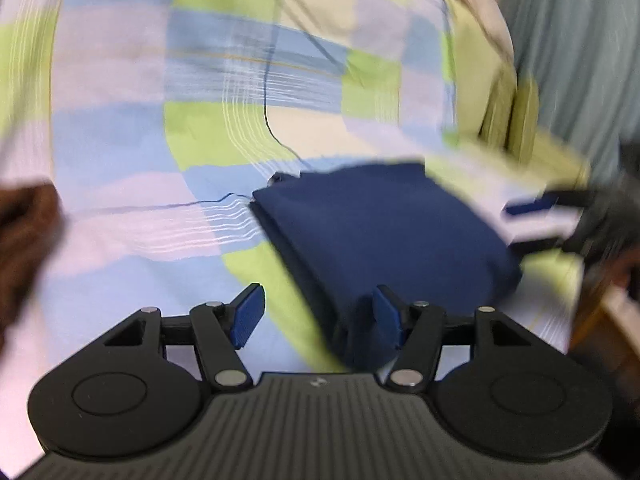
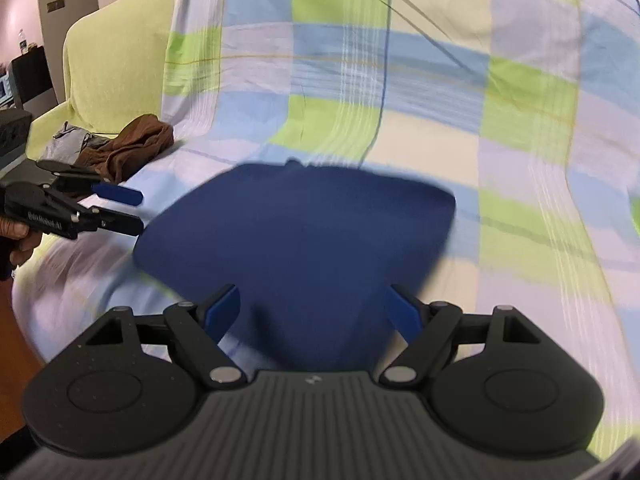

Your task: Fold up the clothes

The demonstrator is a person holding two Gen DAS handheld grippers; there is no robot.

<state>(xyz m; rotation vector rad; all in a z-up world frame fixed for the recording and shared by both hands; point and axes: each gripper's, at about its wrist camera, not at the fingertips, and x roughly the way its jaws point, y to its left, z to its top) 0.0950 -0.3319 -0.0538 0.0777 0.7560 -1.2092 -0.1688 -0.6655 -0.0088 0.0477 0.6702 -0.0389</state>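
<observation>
The folded navy garment (image 2: 304, 236) is lying just ahead of both grippers, right gripper (image 2: 312, 314) facing it squarely, left gripper (image 1: 318, 318) straddling its near corner, fingers of both spread and holding nothing.

Each claw (image 1: 318, 316) is matte black with blue pads (image 1: 248, 316), silver pivot screws, two round discs and a ribbed grey housing bearing a small white logo; the left claw (image 2: 136, 210) carries white lettering.
</observation>
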